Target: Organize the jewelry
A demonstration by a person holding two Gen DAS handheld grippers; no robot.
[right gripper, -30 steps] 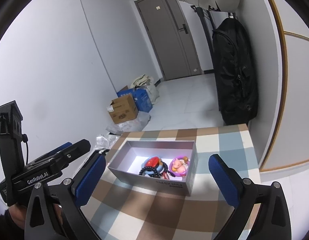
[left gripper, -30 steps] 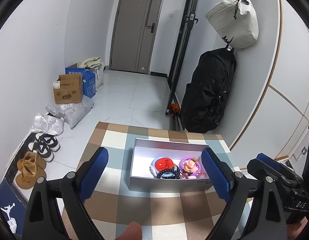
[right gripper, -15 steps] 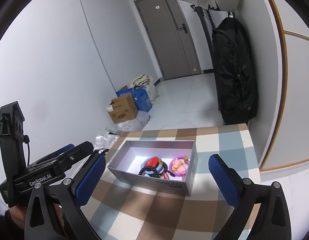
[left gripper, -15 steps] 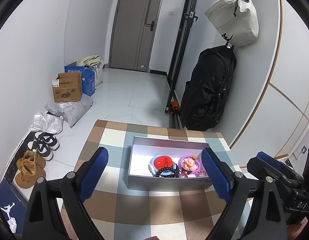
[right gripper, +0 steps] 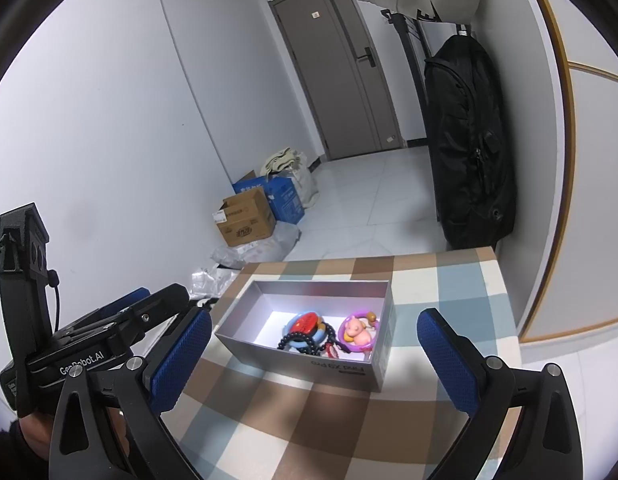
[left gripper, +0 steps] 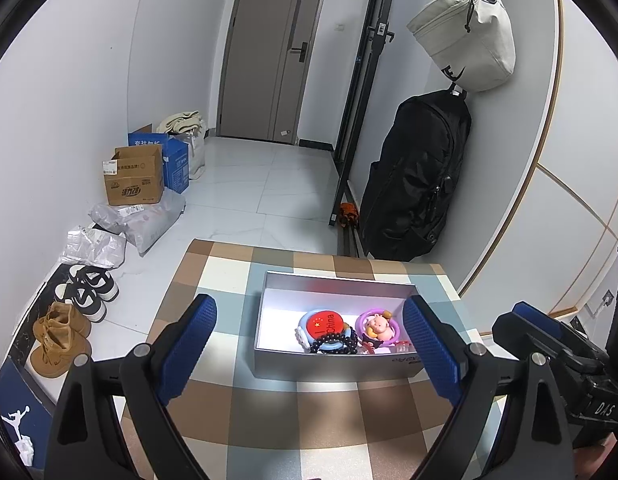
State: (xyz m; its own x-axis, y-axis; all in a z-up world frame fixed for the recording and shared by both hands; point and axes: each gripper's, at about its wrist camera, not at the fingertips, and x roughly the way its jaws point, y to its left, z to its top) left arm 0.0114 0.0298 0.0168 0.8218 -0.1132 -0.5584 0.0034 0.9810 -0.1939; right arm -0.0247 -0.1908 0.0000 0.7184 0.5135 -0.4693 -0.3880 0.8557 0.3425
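An open grey box (left gripper: 337, 364) (right gripper: 301, 364) stands on the checked tablecloth (left gripper: 213, 276) (right gripper: 449, 280). Inside lie a red round badge in a blue ring (left gripper: 325, 326) (right gripper: 305, 322), a black bead bracelet (left gripper: 335, 346) (right gripper: 297, 338) and a pink pig charm in a purple ring (left gripper: 377, 326) (right gripper: 357, 332). My left gripper (left gripper: 309, 302) hangs open in front of the box, with nothing between its blue pads. My right gripper (right gripper: 315, 316) is also open and holds nothing, nearer than the box. Each gripper shows at the edge of the other's view.
The table's far edge lies just behind the box, and a white wall stands to its right. A black backpack (left gripper: 417, 176) and a beige bag (left gripper: 465, 36) hang on that wall. Cardboard boxes (left gripper: 133, 176), plastic parcels and shoes (left gripper: 85, 292) line the floor at left.
A fingertip at the lower edge of the left wrist view has gone out of sight. Both grippers and the box look as before.
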